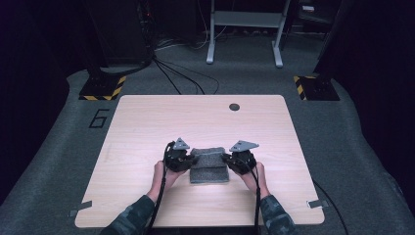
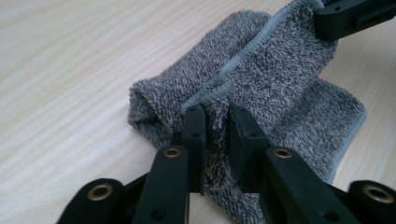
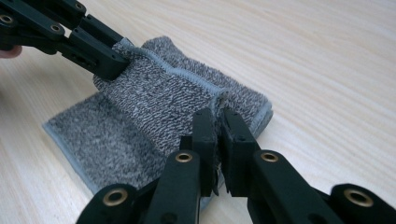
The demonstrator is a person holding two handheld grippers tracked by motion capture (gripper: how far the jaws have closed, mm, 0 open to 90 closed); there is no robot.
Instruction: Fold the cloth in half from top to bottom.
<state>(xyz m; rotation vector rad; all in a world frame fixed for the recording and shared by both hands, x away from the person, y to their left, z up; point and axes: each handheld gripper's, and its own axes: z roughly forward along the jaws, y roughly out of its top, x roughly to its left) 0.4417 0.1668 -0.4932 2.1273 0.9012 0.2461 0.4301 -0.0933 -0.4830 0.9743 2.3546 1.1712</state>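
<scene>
A grey terry towel (image 1: 209, 165) lies folded on the wooden table (image 1: 147, 122) near its front edge, its hemmed upper layer (image 2: 280, 79) doubled over the lower one. My left gripper (image 1: 188, 157) is at the towel's left end. Its jaws (image 2: 217, 114) stand a little apart with the hem loosely between them. At the other end my right gripper (image 1: 229, 159) is shut on the hem, its jaws (image 3: 218, 116) pinching the cloth (image 3: 154, 102) tight. Each gripper view also shows the other gripper at the far corner of the hem: the right gripper (image 2: 345, 18), the left gripper (image 3: 93, 46).
A dark round hole (image 1: 234, 106) sits near the table's far edge. Beyond the table a metal frame (image 1: 244, 29) stands on the carpet, with two black stands on yellow-striped bases (image 1: 103, 88) (image 1: 315, 88) and loose cables (image 1: 181, 73). A person's forearms come in from the bottom.
</scene>
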